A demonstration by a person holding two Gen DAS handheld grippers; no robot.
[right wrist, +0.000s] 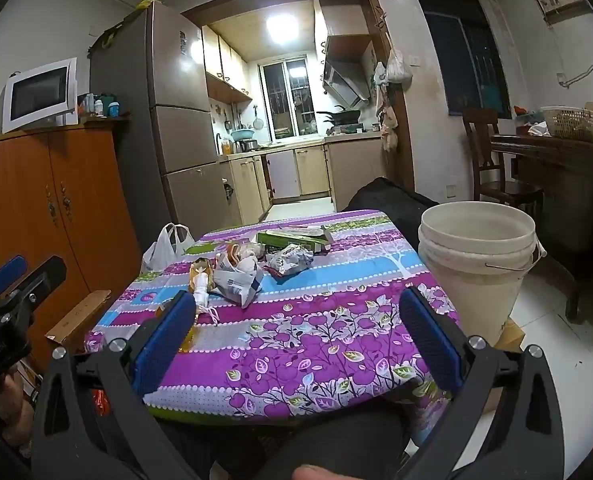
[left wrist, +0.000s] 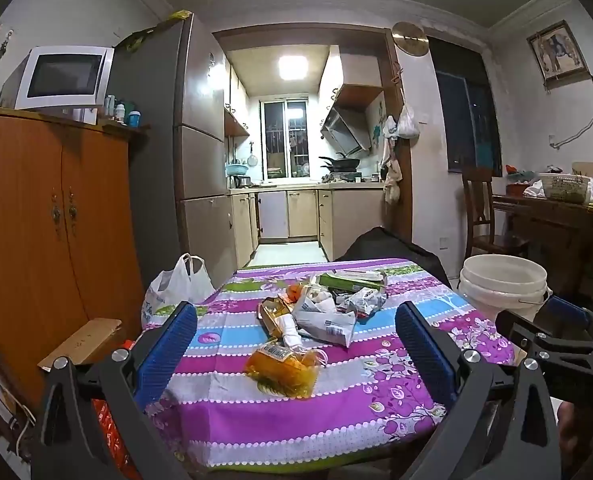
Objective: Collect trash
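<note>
Lying on table: one green box, one white bucket beside.

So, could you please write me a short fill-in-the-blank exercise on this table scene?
1. The trash lies on a flowered tablecloth whose widest stripes are ____.
2. The orange wrapper lies nearer the left gripper than the long ____ box at the far edge.
3. Beside the table stands a white ____, close to the right gripper.
4. Both grippers stand ____, with nothing held.

Missing words: purple; green; bucket; open
</note>
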